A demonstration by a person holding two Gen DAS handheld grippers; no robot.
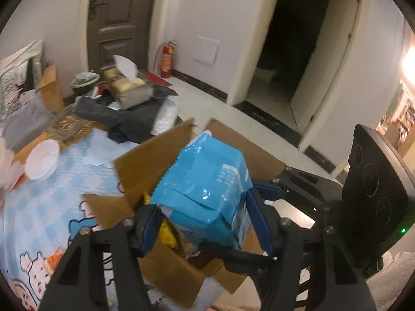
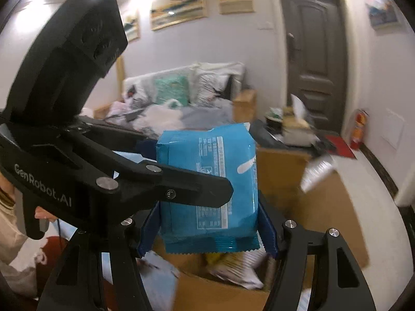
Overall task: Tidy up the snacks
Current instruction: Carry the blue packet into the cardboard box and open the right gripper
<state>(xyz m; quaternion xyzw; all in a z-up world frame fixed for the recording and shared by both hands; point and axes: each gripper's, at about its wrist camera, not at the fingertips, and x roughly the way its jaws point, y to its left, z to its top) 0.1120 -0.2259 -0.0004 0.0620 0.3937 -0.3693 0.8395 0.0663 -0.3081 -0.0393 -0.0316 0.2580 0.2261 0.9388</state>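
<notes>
A blue snack bag (image 1: 207,194) is held above an open cardboard box (image 1: 166,264). My left gripper (image 1: 205,217) is shut on one end of the bag. My right gripper (image 2: 207,230) is shut on the same blue bag (image 2: 210,181) at its crimped end. The right gripper's body (image 1: 306,189) shows in the left wrist view beside the bag. The left gripper's body (image 2: 166,184) crosses the bag in the right wrist view. Other snack packets (image 2: 233,264) lie inside the box (image 2: 324,207), among them a yellow one (image 1: 167,235).
The box stands on a table with a blue cartoon cloth (image 1: 52,207). A white bowl (image 1: 42,159) sits at its left. Dark clothes and a tissue pack (image 1: 129,88) pile up behind. A fire extinguisher (image 1: 166,61) stands by the door. A cluttered sofa (image 2: 181,96) is behind.
</notes>
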